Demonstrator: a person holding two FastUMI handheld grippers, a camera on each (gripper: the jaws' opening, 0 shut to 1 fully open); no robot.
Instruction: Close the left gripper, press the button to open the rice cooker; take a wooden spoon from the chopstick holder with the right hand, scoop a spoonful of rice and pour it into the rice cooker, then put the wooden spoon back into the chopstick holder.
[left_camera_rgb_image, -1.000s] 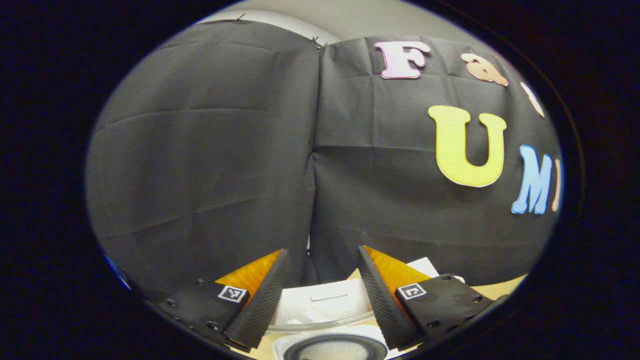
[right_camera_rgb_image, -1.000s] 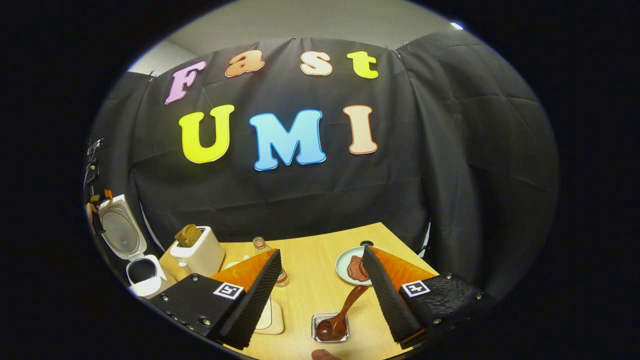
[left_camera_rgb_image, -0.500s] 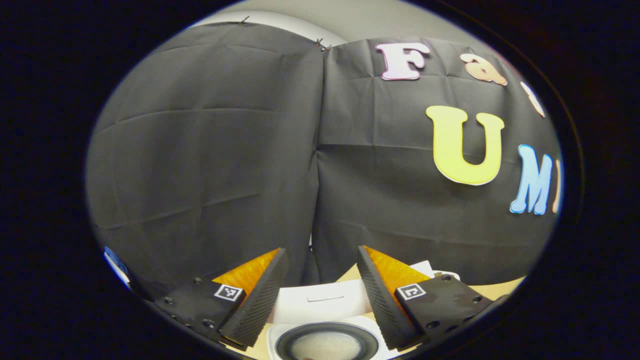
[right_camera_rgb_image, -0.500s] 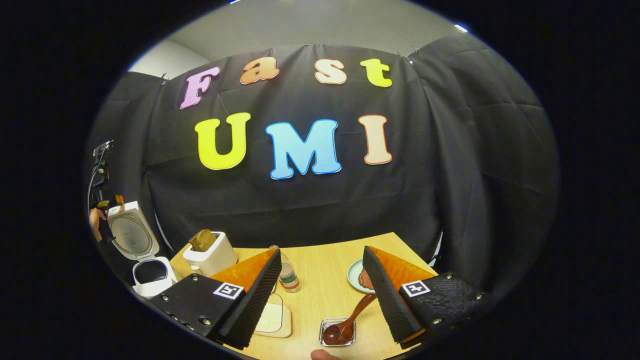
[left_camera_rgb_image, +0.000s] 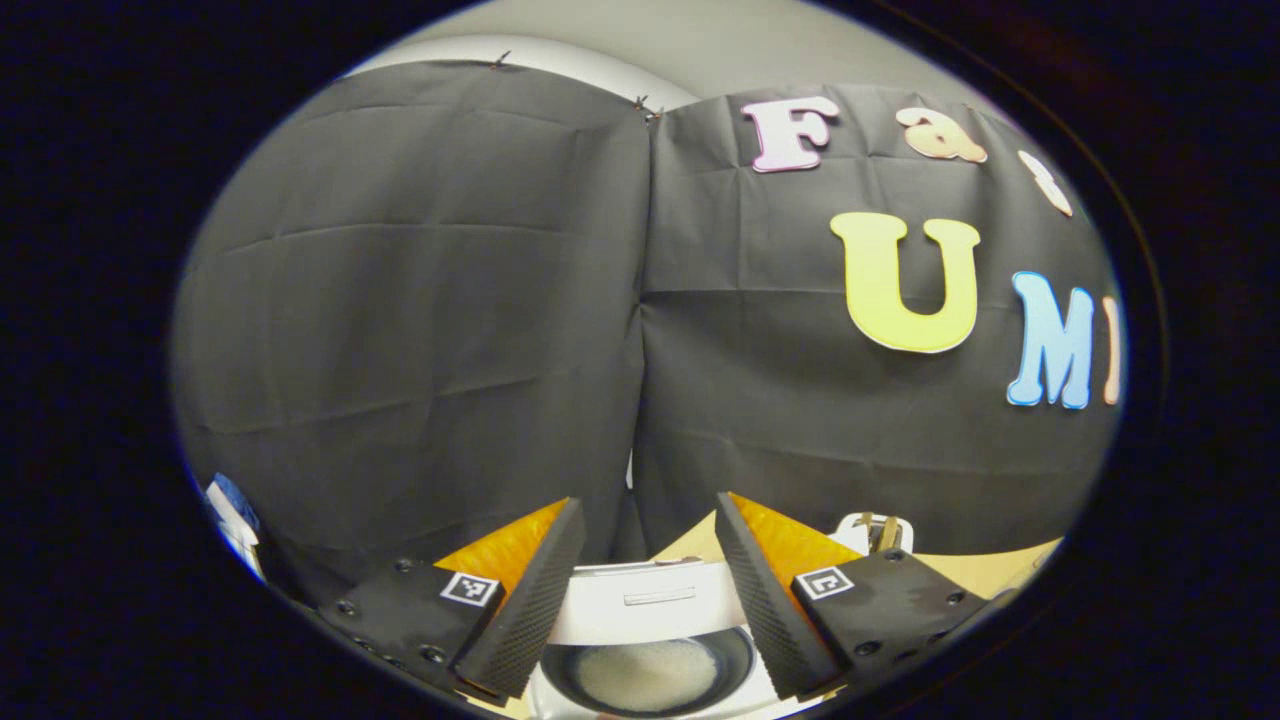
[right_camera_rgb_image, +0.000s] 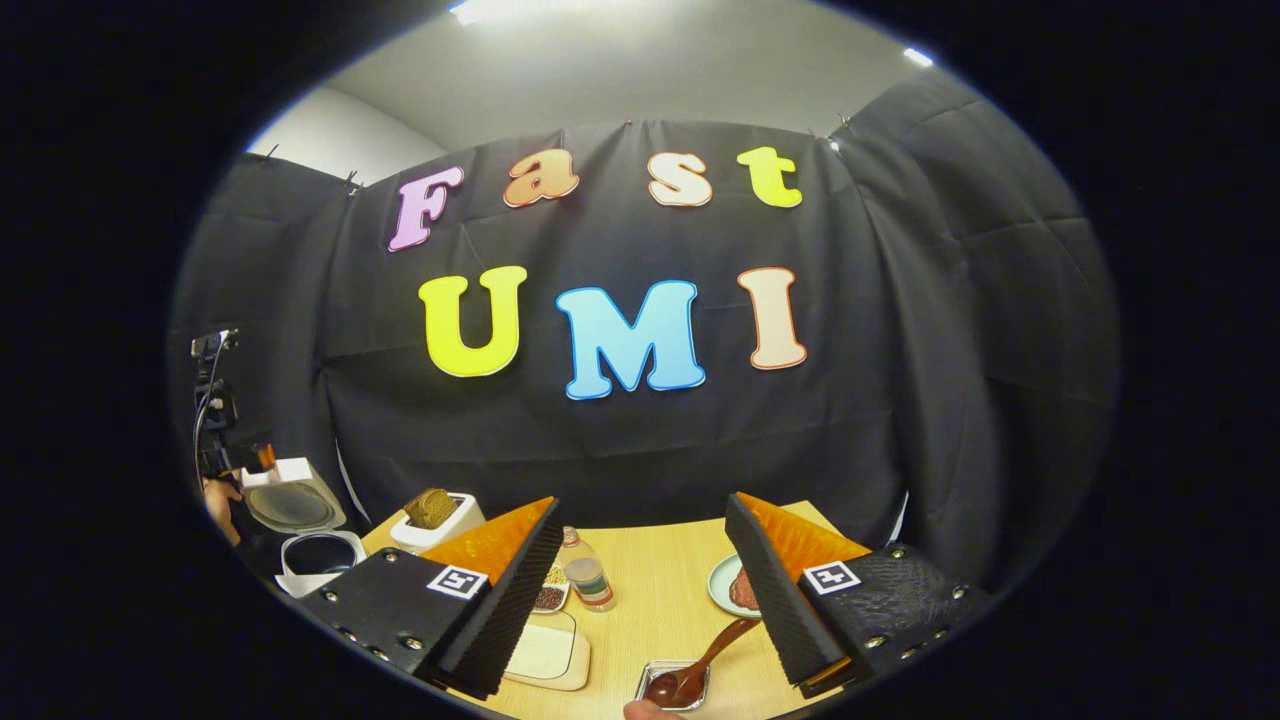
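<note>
two hand-held grippers hang released over the desk, and going left to right, the rice cooker sits at the far left with its lid up and its pot exposed, so the button press looks done and the left hand-held gripper waits spread above that pot. right of it the right hand-held gripper is spread empty above the wooden spoon, whose bowl rests in a small metal tray at the near edge, handle angled up for an easy pinch.
</note>
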